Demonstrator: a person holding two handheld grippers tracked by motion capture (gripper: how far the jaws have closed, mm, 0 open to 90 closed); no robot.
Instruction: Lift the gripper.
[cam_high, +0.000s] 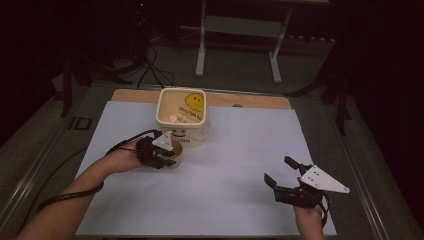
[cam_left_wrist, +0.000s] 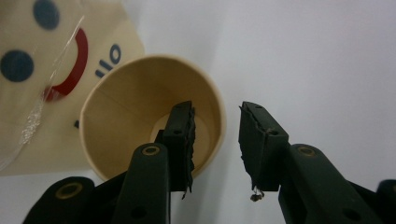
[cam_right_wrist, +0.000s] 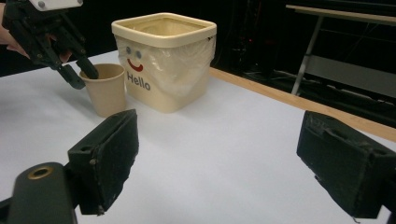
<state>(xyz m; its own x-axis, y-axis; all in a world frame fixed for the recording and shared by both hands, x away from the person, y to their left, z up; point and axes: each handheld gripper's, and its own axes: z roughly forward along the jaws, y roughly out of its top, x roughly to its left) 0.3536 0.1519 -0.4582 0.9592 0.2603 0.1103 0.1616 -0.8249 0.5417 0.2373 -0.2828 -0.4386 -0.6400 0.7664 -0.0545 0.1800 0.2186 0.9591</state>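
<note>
A tan paper cup (cam_high: 178, 156) (cam_left_wrist: 135, 102) (cam_right_wrist: 108, 91) stands upright on the white tabletop (cam_high: 240, 150), just in front of a cream bin. My left gripper (cam_high: 169, 156) (cam_left_wrist: 217, 121) (cam_right_wrist: 84, 77) points down over the cup. One jaw is inside the cup and the other outside, so the near rim lies between them. A small gap shows on each side of the rim, and the pads are not pressing on it. My right gripper (cam_high: 277, 169) (cam_right_wrist: 219, 154) rests low at the front right, wide open with nothing between its jaws.
The cream bin (cam_high: 161, 112) (cam_left_wrist: 28, 126) (cam_right_wrist: 163, 60) has a plastic liner, a smiley face and the word "Hello", and it touches or nearly touches the cup. A wooden strip (cam_high: 250, 101) edges the table's far side. A metal table frame (cam_high: 237, 25) stands beyond on the dark floor.
</note>
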